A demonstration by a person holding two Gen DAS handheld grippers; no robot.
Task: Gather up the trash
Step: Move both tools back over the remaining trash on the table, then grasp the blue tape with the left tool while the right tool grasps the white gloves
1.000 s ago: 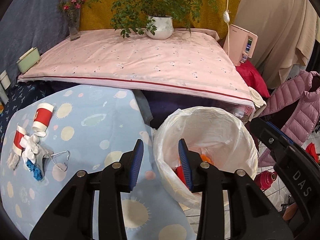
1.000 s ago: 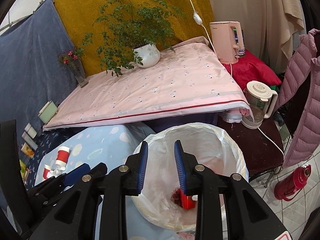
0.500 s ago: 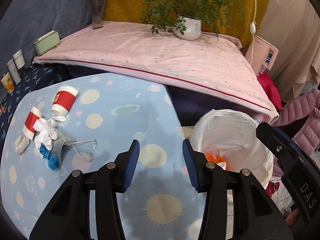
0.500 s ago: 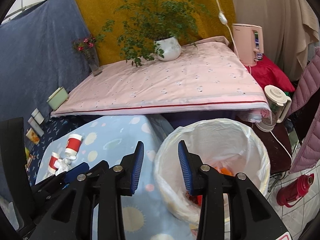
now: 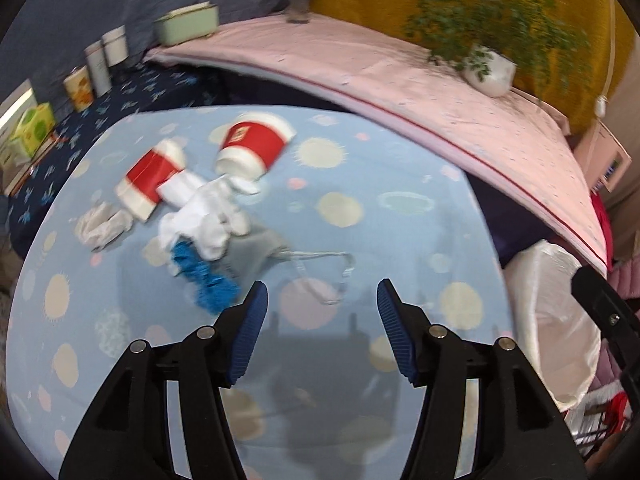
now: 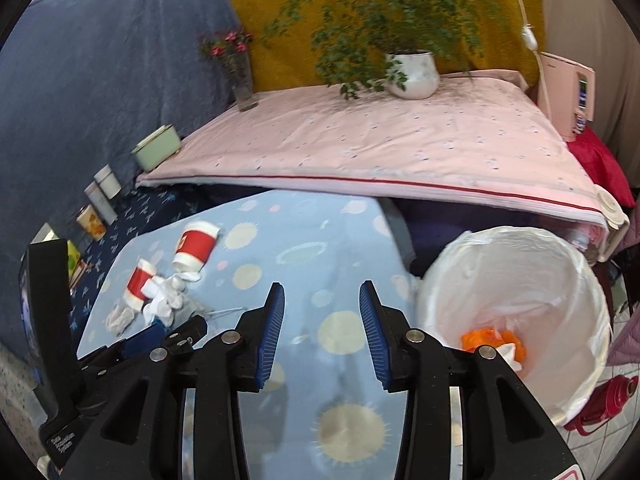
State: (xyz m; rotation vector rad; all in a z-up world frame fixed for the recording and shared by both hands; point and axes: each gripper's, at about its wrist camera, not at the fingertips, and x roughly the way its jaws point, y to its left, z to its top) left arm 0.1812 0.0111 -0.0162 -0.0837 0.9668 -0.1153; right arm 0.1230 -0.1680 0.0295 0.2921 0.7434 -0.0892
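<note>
Draped fabrics, dark blue and mustard yellow, back a low platform under a pink quilt [image 6: 380, 148], where a potted plant [image 6: 412, 68] and a vase of red flowers [image 6: 236, 68] stand. In front of it lies a light blue cloth with sun and planet prints [image 5: 360, 208], and the trash sits toward its left part: two red-and-white paper cups on their sides, the larger cup [image 5: 256, 148] beside the smaller cup [image 5: 150, 178], with crumpled white tissue [image 5: 208, 216] touching both, a blue scrap [image 5: 204, 276] against the tissue's near edge, a grey face mask [image 5: 260, 252] whose ear loop trails to the right, and a separate pale wad [image 5: 102, 226] at the left. To the right of the cloth stands a bin lined with a white bag [image 6: 516, 280]; orange and white scraps [image 6: 494, 340] lie at its bottom. The left gripper [image 5: 320, 304] hangs over the cloth just short of the mask loop and blue scrap, its blue-padded jaws fairly wide, having just been opening, with nothing between them. The right gripper [image 6: 322, 308] is over bare cloth between the trash pile and the bin, its jaws moderately apart, likewise just opening and holding nothing.
</note>
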